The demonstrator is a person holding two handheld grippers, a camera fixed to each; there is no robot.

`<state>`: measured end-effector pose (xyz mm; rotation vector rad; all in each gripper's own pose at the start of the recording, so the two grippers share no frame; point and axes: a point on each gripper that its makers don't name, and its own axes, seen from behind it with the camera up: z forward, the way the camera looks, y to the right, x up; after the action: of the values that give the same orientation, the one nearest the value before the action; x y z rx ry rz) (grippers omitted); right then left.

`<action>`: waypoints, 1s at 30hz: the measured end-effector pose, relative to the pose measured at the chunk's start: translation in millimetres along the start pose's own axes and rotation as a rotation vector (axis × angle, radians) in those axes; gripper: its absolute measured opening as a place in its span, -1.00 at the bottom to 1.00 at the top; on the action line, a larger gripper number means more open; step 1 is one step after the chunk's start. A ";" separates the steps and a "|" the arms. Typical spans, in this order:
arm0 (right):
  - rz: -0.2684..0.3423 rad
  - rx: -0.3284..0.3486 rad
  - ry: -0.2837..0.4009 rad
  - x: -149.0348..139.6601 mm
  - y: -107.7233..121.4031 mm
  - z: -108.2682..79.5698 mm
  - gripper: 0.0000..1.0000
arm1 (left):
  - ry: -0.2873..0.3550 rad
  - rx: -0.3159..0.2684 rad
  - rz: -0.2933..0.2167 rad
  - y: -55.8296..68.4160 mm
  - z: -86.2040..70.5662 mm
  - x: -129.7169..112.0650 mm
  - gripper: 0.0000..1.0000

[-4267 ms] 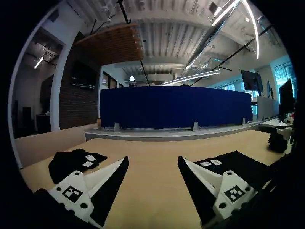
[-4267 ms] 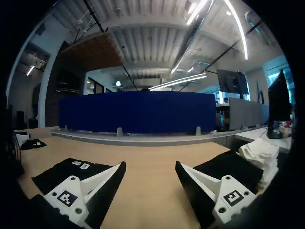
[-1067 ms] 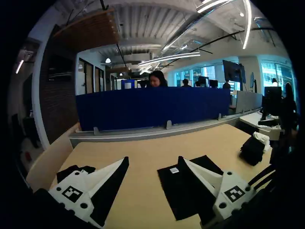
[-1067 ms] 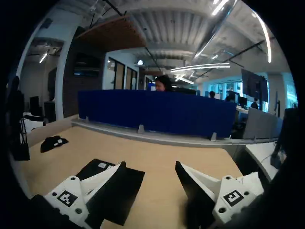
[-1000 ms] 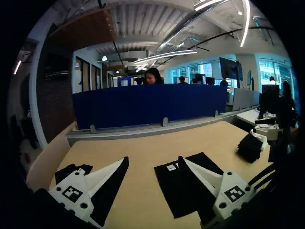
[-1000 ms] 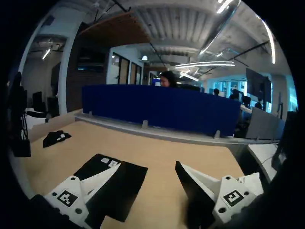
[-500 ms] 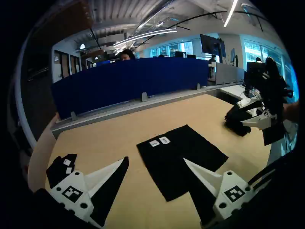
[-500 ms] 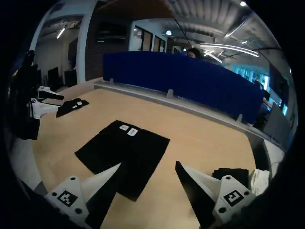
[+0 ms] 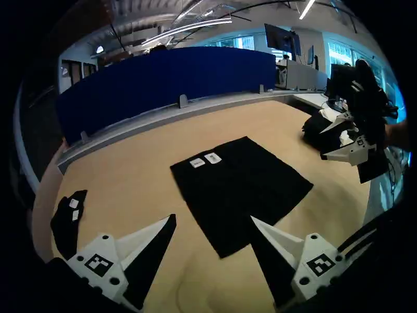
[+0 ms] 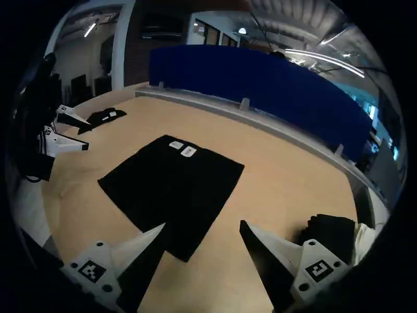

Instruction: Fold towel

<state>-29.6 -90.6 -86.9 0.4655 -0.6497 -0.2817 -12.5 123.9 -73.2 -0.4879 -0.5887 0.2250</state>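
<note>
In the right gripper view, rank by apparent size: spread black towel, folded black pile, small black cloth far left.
Largest: spread black towel, then folded black pile, then small black cloth; last two unsure, cloth lies farther off.

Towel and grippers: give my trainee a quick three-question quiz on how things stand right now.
1. True or false: the towel lies spread flat on the table.
2. Pick one: the left gripper is A) open, B) shut on the towel, C) shut on nothing.
3. How many white tags show on the towel?

Key: 1 true; 2 A; 3 two.
</note>
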 end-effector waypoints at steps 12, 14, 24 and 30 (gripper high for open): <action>-0.026 0.046 -0.097 -44.5 -15.6 24.3 0.98 | -0.133 -0.051 0.034 14.2 28.7 -58.8 0.91; -0.030 0.050 -0.113 -50.9 -17.5 26.8 0.97 | -0.153 -0.062 0.034 16.1 32.7 -66.0 0.91; -0.025 0.079 -0.167 -71.0 -24.5 37.4 0.92 | -0.248 -0.111 0.064 24.8 47.2 -92.0 0.91; -0.041 0.080 -0.212 -82.7 -25.0 40.2 0.80 | -0.279 -0.124 0.068 27.1 50.5 -96.9 0.90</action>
<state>-121.0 -92.8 -113.6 0.5303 -0.8608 -0.3481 -122.3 133.5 -96.5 -0.6026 -0.8627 0.3258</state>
